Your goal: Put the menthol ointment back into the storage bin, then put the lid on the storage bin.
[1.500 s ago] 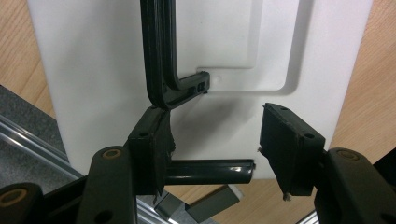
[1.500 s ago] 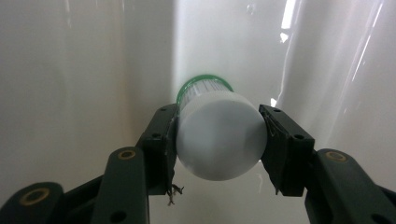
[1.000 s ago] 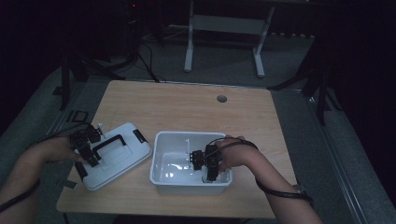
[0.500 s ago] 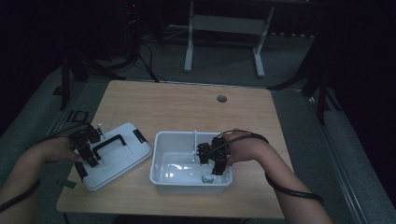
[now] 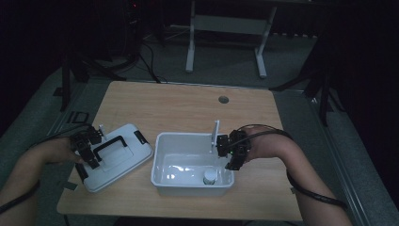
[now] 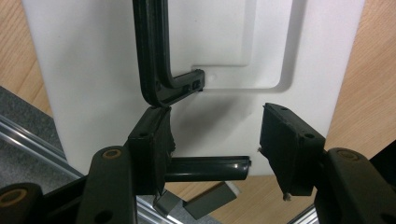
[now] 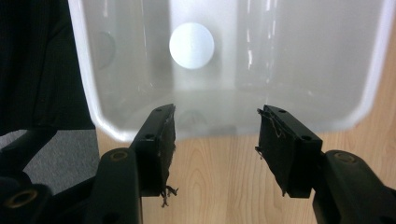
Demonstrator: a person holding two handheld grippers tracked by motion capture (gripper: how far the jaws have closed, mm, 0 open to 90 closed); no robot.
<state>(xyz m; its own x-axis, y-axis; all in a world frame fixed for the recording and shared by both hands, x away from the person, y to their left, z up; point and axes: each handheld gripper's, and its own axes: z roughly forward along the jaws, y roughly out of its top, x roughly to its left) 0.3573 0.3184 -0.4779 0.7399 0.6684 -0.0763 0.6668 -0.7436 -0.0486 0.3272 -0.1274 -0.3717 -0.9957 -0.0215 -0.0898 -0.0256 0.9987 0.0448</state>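
In the high view we see a dim, underexposed scene: the room beyond the light wooden table (image 5: pixel 179 110) falls to near black, and detail is soft and grainy. A pale glare patch sits on the floor of the open white plastic bin (image 5: pixel 188 172). The two gripper views are far brighter and evenly lit. In the left gripper view, the black jaws cast a soft grey shadow on the flat white plastic lid (image 6: pixel 88 60) just ahead of them. In the right gripper view, vertical streaks of reflected light run down the bin wall beyond the jaws, and the round white cap (image 7: pixel 191 45) there looks slightly blurred.
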